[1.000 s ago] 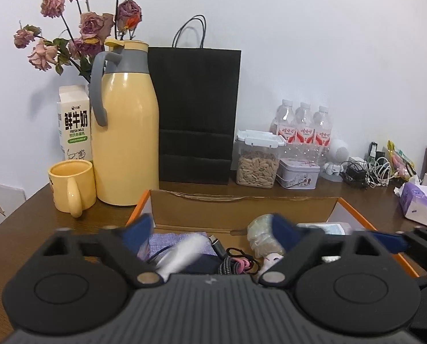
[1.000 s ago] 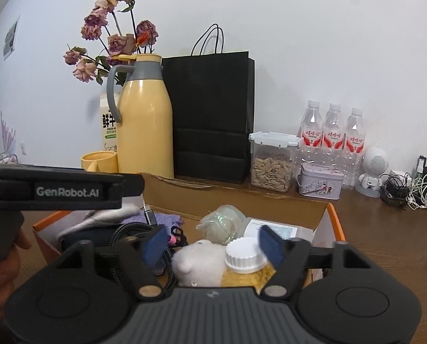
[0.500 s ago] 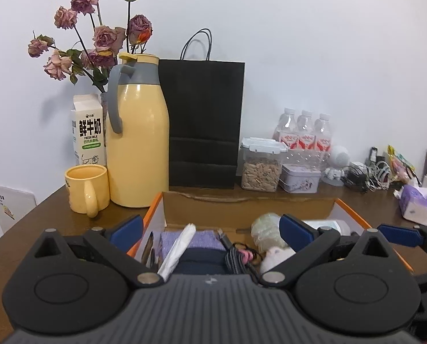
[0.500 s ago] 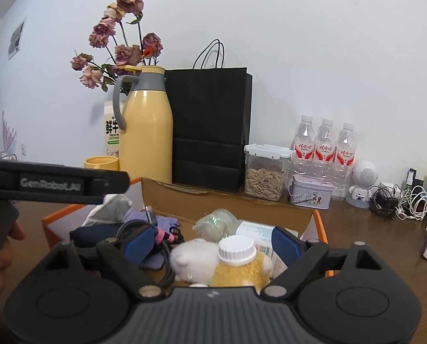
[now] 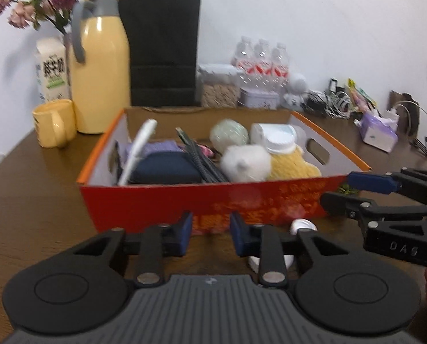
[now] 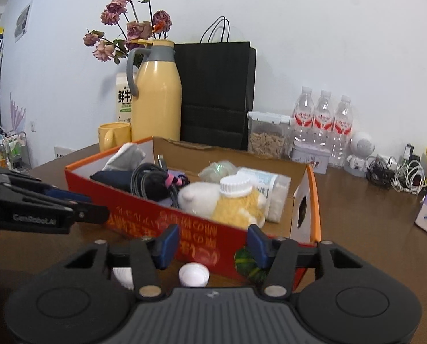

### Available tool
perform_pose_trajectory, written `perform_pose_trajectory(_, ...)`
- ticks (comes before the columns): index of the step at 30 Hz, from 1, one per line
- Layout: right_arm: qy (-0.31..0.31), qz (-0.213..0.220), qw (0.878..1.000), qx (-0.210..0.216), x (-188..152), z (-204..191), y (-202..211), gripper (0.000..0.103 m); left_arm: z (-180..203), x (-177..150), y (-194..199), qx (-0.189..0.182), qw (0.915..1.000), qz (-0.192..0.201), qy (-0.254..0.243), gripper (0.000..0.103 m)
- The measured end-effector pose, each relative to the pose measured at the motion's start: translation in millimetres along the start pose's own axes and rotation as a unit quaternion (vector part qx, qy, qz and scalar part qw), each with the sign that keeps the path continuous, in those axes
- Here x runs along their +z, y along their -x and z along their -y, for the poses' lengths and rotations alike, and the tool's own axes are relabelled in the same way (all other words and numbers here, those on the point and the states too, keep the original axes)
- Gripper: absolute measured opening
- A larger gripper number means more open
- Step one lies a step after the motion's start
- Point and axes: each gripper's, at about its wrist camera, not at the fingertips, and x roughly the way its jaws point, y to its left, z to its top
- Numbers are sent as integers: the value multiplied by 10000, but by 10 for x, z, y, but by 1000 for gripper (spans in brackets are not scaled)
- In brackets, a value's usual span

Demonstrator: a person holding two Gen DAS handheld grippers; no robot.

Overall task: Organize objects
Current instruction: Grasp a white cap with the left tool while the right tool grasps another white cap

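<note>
An orange-red cardboard box [image 5: 161, 200] stands on the brown table, also in the right wrist view [image 6: 144, 215]. It holds a dark pouch [image 5: 164, 170], a white plush [image 5: 246, 162], a white-capped jar [image 6: 235, 186], black cables [image 6: 150, 183] and a white tube [image 5: 138, 146]. My left gripper [image 5: 209, 233] is open and empty in front of the box's near wall. My right gripper [image 6: 212, 242] is open and empty at the box's near right corner. A white cap [image 6: 193, 275] and a green object [image 6: 249, 262] lie on the table just before it.
Behind the box stand a yellow thermos [image 5: 98, 68], yellow mug [image 5: 54, 121], milk carton [image 5: 51, 70], black paper bag [image 5: 161, 48], dried flowers [image 6: 127, 25], a nut jar [image 6: 266, 134], water bottles [image 6: 323, 114], cables [image 6: 397, 172] and a tissue pack [image 5: 378, 132].
Both grippers have pulled back and risen from over the box to in front of it. The left jaws have narrowed. The box's red front wall and the small items before it now show.
</note>
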Motion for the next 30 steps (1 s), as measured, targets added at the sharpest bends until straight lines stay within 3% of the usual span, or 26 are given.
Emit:
perform_pose_trajectory(9, -41, -312, 9995, 78, -177, -10, -68, 42, 239, -130, -225, -262, 9983, -431, -295, 5)
perform_pose_trajectory(30, -28, -420, 9991, 90, -222, -15, -159, 42, -194, -328, -43, 101, 9977, -651, 135, 5)
